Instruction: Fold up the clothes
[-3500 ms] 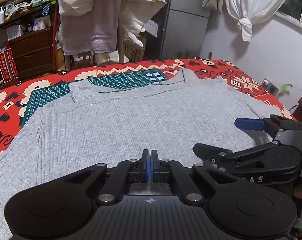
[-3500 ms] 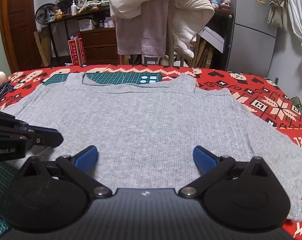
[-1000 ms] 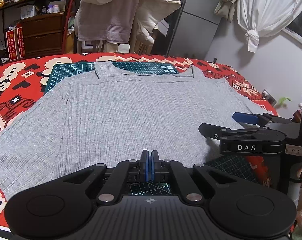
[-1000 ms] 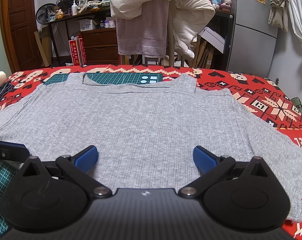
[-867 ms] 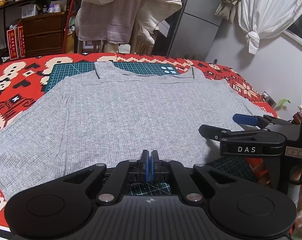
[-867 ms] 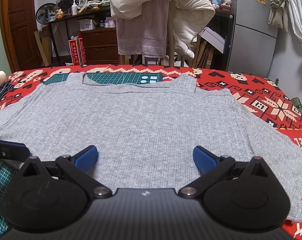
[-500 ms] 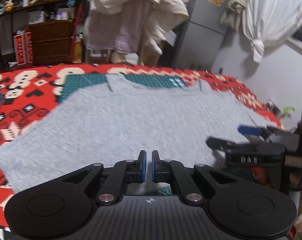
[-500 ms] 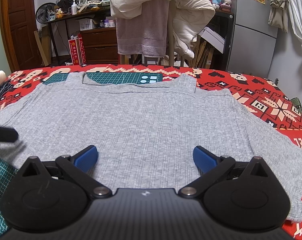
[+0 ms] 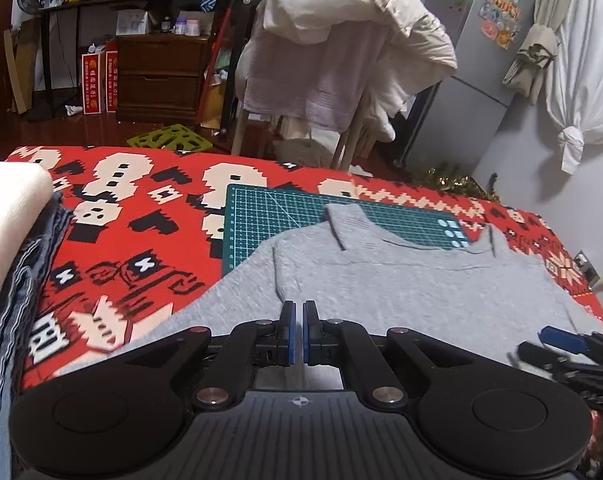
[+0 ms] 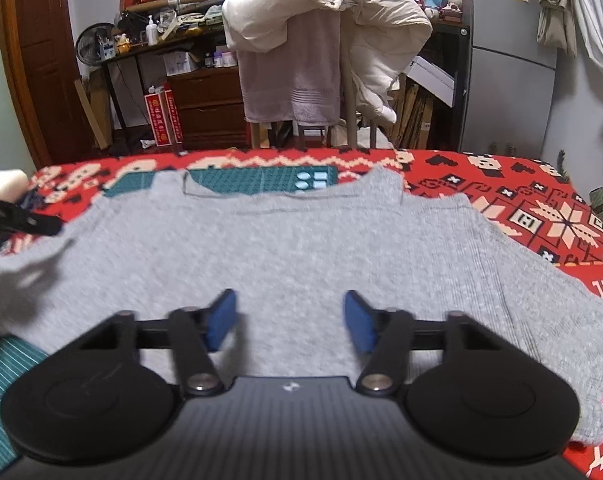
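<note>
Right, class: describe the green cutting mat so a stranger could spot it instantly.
Start at the red patterned blanket covering the bed. Toward its far edge lies the green cutting mat, partly under the collar of the grey sweater. Its white grid lines set it apart from the fabrics around it.

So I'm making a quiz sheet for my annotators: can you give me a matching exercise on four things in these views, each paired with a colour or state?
Things:
1. sweater
2. cutting mat
3. left gripper
4. right gripper

Descriptions:
A. jaws wide apart
B. green with a grid
C. grey, spread flat
D. jaws a narrow slit apart, holding nothing

Pairs: 1-C, 2-B, 3-D, 4-A
</note>
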A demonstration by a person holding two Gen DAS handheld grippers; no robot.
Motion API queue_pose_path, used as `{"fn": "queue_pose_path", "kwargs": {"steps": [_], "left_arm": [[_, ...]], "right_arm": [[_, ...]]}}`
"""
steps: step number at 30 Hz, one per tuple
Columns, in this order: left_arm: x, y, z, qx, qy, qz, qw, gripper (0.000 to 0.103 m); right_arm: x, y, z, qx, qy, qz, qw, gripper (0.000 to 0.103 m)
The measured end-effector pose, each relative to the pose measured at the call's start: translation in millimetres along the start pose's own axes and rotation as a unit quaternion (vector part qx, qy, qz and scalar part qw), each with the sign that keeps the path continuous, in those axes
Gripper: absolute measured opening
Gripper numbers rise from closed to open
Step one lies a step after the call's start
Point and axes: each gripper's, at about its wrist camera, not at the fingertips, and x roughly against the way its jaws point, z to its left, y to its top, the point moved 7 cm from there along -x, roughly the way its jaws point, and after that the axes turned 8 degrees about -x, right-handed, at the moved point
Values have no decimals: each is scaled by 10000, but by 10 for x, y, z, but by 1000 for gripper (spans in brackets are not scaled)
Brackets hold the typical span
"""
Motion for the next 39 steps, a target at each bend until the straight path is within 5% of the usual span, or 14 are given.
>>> {"fn": "queue_pose_path", "kwargs": {"steps": [4,14,18,23,32,39], "left_arm": [[-103,52,56,109,-31,-4,9999,3],[-262,-33,114,161,-177,142,9996,1],[-217,-15,103,5,-52,-73,10000,0],[-203,3,125,-111,112,-136,9998,0],[-254,-30,222,357,-99,50,9993,1],[-250,-47,233,477,-191,76,9987,1]], "right_arm": [[73,120,112,5,98,-14,10000,35],[156,394,609,281,560,-49,9980,35],[104,505,857,297,847,45,9960,24],[-119,611,1126,190,1064,332,9936,11],[-699,644,1733,79,1719,1044,9795,6],[-1213,599,1955,-139,1744,1523,9727,2]]}}
